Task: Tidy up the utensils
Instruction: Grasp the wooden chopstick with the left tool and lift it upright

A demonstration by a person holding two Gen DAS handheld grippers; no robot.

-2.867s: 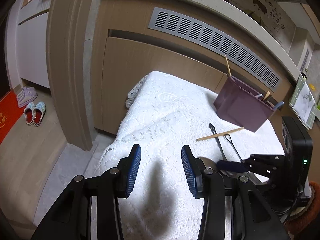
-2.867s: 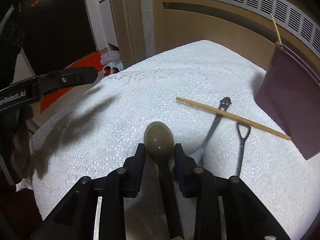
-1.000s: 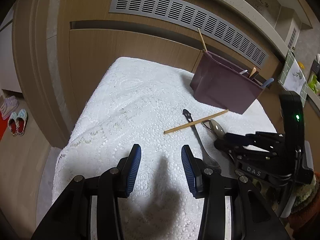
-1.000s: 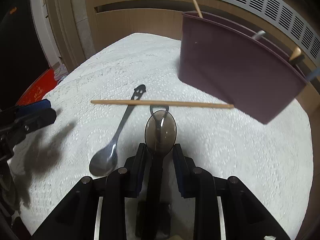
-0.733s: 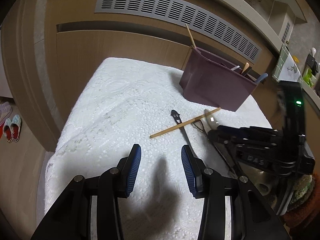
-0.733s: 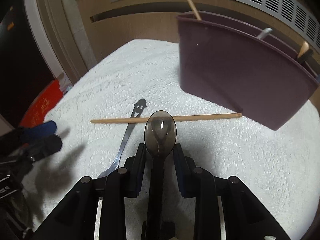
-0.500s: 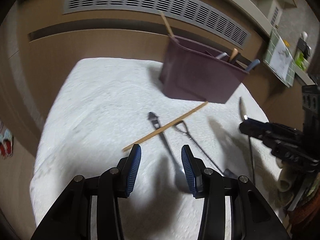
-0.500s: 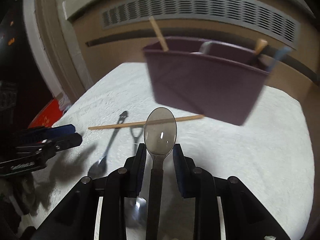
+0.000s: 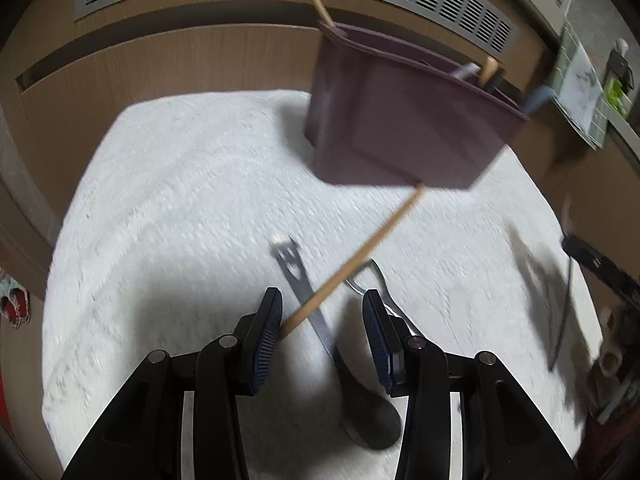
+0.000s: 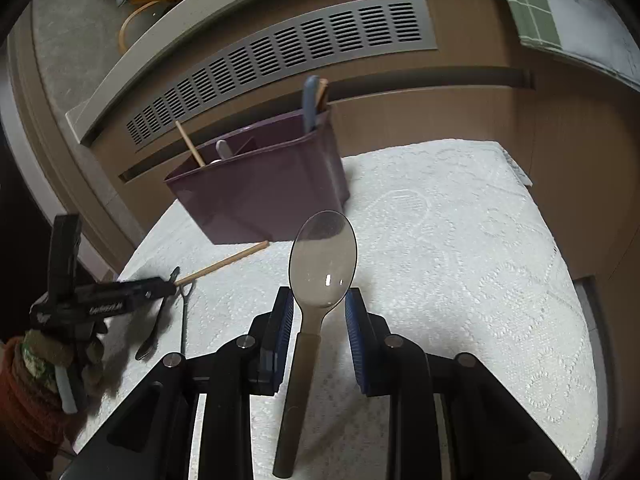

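A purple utensil holder point(image 9: 404, 120) stands at the back of the white cloth point(image 9: 180, 200), with several utensils in it; it also shows in the right wrist view point(image 10: 260, 192). A wooden chopstick point(image 9: 356, 260) lies over a metal spoon point(image 9: 304, 288) and a wire-handled utensil point(image 9: 374, 276). My left gripper point(image 9: 322, 332) is open, low over the chopstick's near end. My right gripper point(image 10: 318, 320) is shut on a translucent grey spoon point(image 10: 320, 264), held up above the cloth facing the holder. The left gripper point(image 10: 160, 286) shows in the right wrist view.
A wooden cabinet with a grey vent grille point(image 10: 280, 60) runs behind the cloth-covered surface. The right gripper point(image 9: 592, 264) appears at the right edge of the left wrist view. The cloth's edges drop off at left and right.
My left gripper has moved forward and down to the chopstick and spoon. My right gripper has swung right and lifted, with the grey spoon in it, and now faces the holder from the other side.
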